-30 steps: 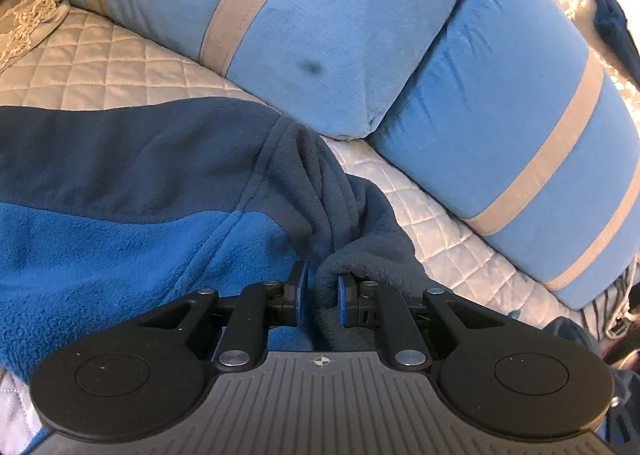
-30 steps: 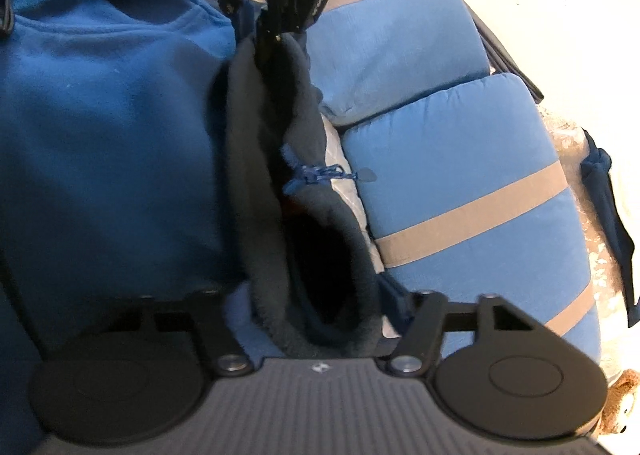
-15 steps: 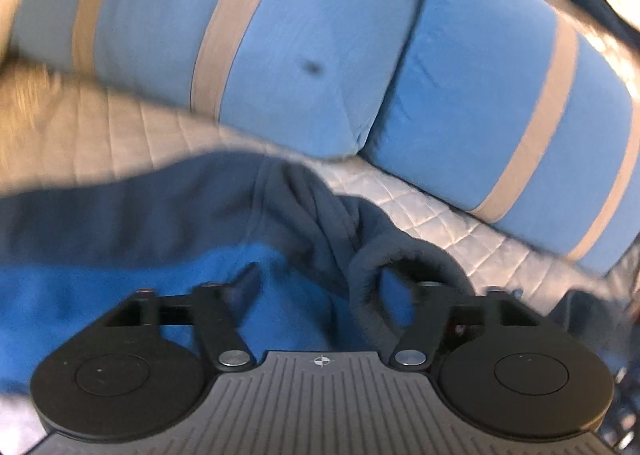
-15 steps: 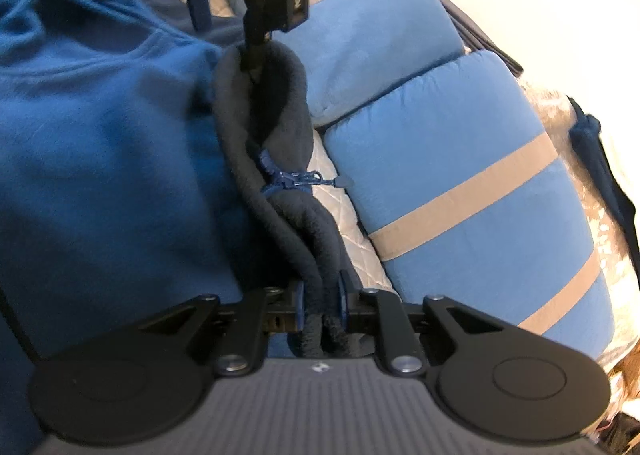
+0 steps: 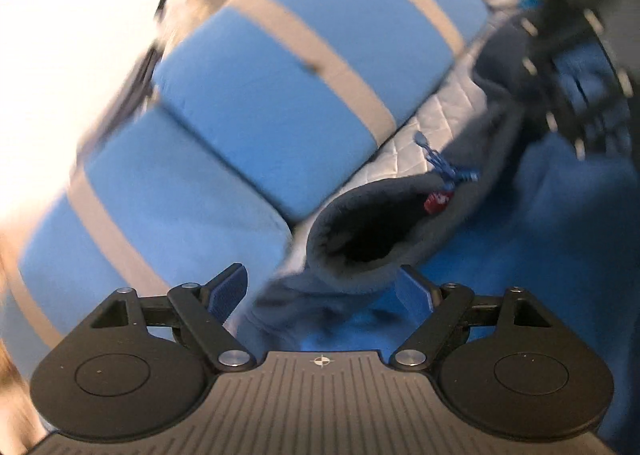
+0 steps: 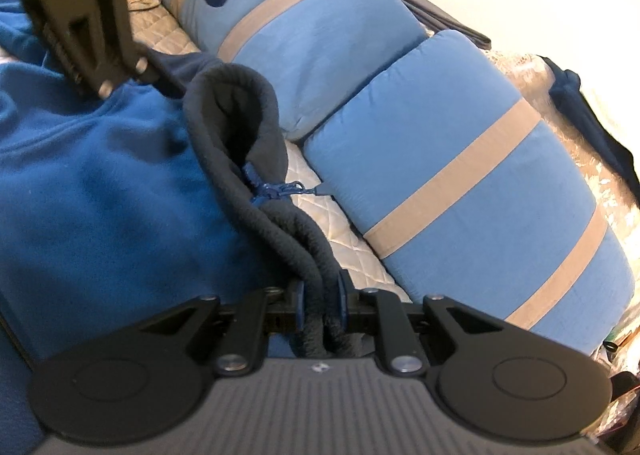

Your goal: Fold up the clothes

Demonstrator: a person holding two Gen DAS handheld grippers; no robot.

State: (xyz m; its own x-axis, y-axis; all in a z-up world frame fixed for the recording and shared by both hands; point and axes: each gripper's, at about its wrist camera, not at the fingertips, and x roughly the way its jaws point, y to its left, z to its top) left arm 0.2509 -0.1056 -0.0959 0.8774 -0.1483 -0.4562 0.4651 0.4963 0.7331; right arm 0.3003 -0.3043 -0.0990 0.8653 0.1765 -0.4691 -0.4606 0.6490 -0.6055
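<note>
Folding is barely starting: the right gripper (image 6: 320,305) is clamping the fleece (image 6: 100,195) collar (image 6: 236,103); the left gripper (image 5: 324,289) is opening, empty.

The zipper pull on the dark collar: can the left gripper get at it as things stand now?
Probably yes. The left gripper has its jaws opening, with nothing pinched, and the zipper pull lies exposed ahead on the collar. Only the collar's rolled edge lies between them. The right gripper clamps the collar lower down, clear of the pull.
</note>
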